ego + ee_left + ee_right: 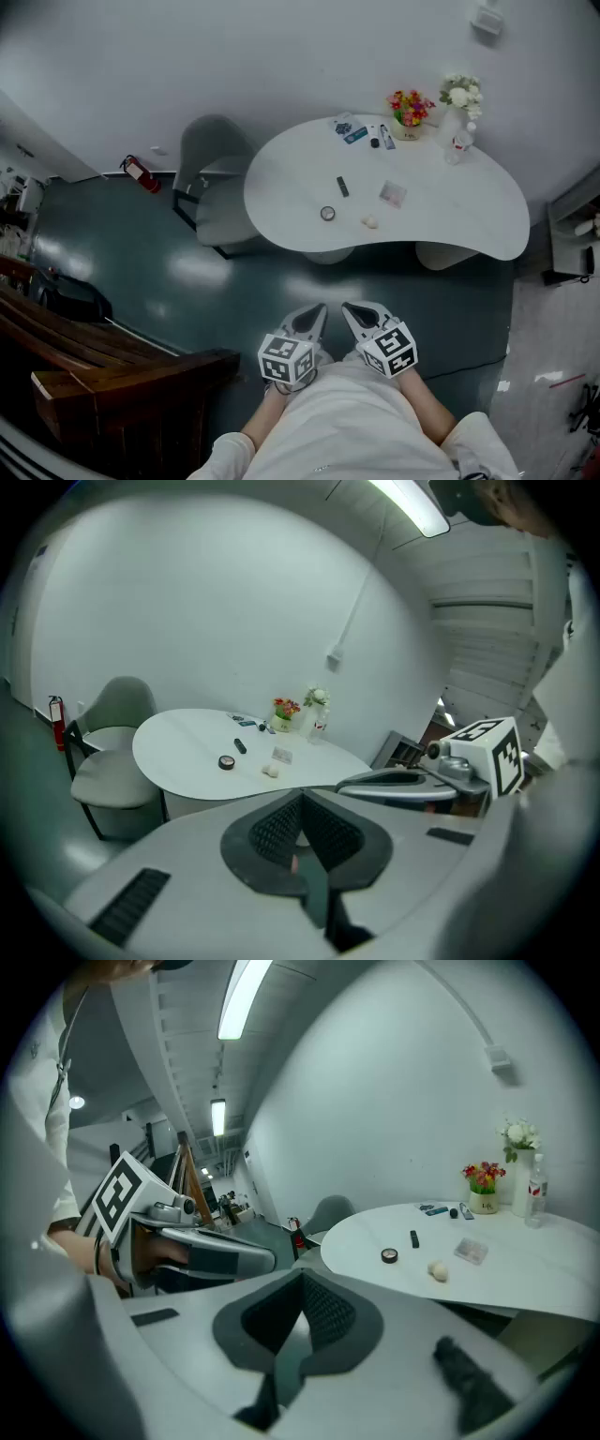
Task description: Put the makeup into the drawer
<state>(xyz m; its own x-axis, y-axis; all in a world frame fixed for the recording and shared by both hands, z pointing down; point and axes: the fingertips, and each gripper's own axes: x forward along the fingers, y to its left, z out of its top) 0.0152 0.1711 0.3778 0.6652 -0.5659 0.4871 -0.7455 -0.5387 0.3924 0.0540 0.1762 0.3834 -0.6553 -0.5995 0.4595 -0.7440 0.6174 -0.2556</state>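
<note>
On the white kidney-shaped table (450,211), upper centre, lies the makeup: a round black compact (327,213), a black tube (342,187) and a clear square case (393,194). At its far edge, a small pot (409,129) holds red and yellow flowers. At lower centre, the left gripper (317,312) and right gripper (351,310) have their jaws closed on nothing.

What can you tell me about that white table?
The table is white, with a smooth, bean-shaped top that lies level on rounded white bases, close to the wall. A compact, a dark stick, a clear packet and a pale puff lie on its middle; a flower pot stands at its far edge. A grey chair stands at its left end.
</note>
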